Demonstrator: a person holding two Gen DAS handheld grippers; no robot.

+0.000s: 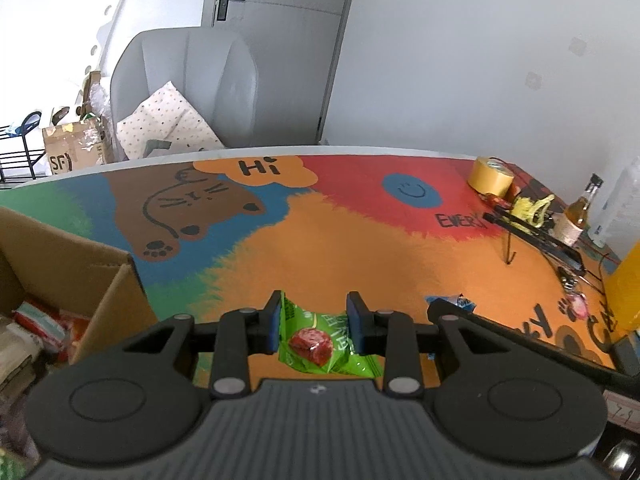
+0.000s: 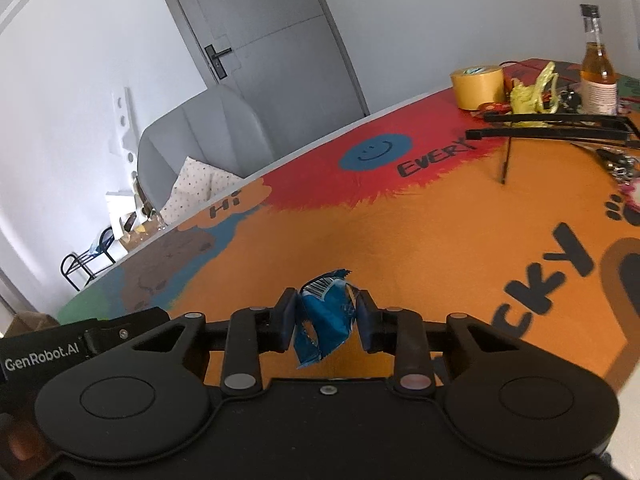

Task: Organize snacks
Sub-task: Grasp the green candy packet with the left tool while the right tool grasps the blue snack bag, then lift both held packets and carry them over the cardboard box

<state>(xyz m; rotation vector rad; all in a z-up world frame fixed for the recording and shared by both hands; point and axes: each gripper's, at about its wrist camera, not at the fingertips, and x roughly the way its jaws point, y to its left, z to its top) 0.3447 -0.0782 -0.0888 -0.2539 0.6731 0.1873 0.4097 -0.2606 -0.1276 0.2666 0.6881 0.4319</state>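
My left gripper [image 1: 315, 312] is shut on a green snack packet [image 1: 320, 340] with a red date pictured on it, held just above the colourful table mat [image 1: 320, 240]. My right gripper [image 2: 326, 308] is shut on a crumpled blue snack packet [image 2: 326, 312] with a barcode, held above the orange part of the mat [image 2: 400, 240]. The blue packet [image 1: 460, 302] and the right gripper's body also show at the right of the left wrist view. An open cardboard box [image 1: 80, 264] with several snack packs inside stands at the left.
A roll of yellow tape [image 1: 490, 176], a yellow plastic wad [image 1: 528, 208], a glass bottle [image 1: 576, 216], black rods [image 1: 536, 236] and keys lie at the table's far right. A grey armchair [image 1: 188, 84] with a dotted cushion stands behind the table.
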